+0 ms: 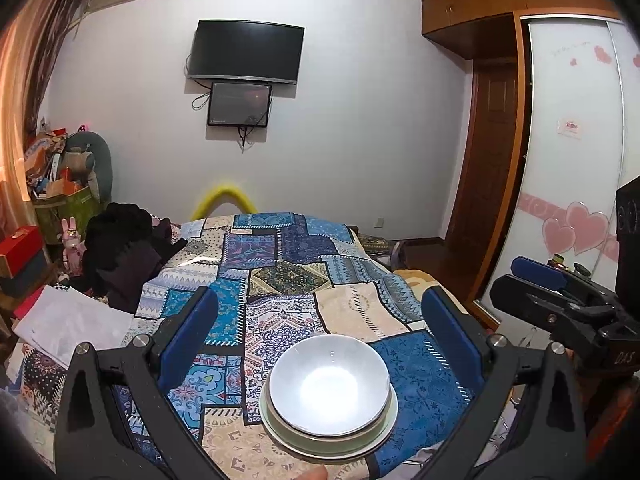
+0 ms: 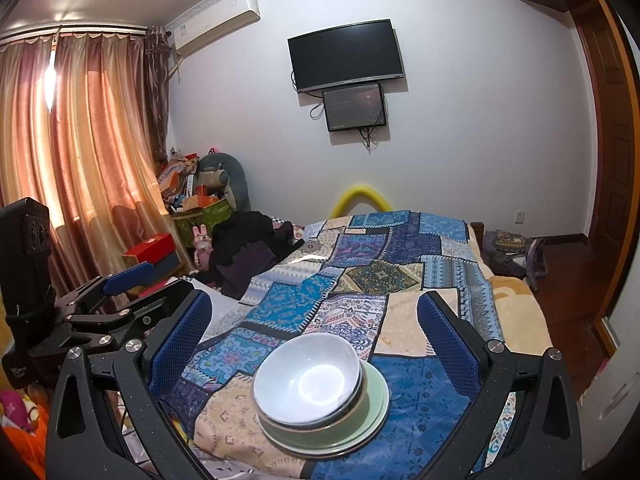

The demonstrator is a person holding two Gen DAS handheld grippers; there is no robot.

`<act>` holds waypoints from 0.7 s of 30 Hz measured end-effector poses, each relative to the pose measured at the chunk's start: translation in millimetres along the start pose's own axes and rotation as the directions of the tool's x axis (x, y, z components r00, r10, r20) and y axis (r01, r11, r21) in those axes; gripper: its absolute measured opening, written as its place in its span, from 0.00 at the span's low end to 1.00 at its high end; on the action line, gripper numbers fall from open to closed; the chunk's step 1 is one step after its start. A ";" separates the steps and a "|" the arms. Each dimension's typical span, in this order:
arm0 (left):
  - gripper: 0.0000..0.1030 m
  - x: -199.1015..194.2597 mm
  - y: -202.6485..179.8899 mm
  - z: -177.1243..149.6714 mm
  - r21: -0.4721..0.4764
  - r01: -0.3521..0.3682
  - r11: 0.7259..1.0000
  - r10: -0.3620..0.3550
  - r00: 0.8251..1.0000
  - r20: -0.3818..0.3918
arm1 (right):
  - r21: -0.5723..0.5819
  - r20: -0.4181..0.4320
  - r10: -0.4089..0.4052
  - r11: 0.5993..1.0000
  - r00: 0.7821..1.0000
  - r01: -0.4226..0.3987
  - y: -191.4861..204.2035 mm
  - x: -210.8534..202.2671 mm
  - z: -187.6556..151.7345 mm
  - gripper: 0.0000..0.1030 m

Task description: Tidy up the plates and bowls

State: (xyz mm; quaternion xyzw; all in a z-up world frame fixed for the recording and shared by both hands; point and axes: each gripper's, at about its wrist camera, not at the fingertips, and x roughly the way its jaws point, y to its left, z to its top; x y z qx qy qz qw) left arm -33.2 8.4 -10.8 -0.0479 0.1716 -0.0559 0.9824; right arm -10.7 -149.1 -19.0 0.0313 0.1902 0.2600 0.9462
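Bowls (image 1: 329,384) nested on plates (image 1: 382,434), mid-cloth (image 1: 416,368).
Left gripper (image 1: 320,340) and right gripper (image 2: 314,338) both gape wide, empty; the off-centre stack could slide if nudged.

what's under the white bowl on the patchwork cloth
The white bowl sits nested in more bowls, on pale green plates. Only their rims show; the exact count is hidden.
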 end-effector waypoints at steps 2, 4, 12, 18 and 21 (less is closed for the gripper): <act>1.00 1.1 -0.3 -0.2 -0.002 -0.002 1.000 0.002 1.000 -0.002 | 0.000 -0.003 -0.001 1.000 1.000 0.001 -1.0 0.4 -1.1 0.99; 1.00 2.2 0.0 0.1 -0.007 -0.001 1.000 0.001 1.000 -0.004 | 0.000 -0.005 -0.003 1.000 1.000 0.003 -1.8 0.1 -1.8 0.99; 1.00 3.8 3.7 0.1 -0.021 0.001 1.000 -0.002 1.000 -0.002 | 0.007 -0.012 -0.003 1.000 1.000 0.003 -6.6 2.1 -2.3 0.99; 1.00 7.6 5.7 -0.5 -0.033 0.002 0.999 -0.002 1.000 -0.010 | 0.009 -0.020 -0.005 1.000 1.000 0.006 -8.4 3.8 -2.6 0.99; 1.00 10.3 7.0 -0.7 -0.031 0.008 0.999 -0.009 1.000 -0.023 | 0.011 -0.021 -0.007 1.000 1.000 0.007 -9.5 4.3 -2.7 0.99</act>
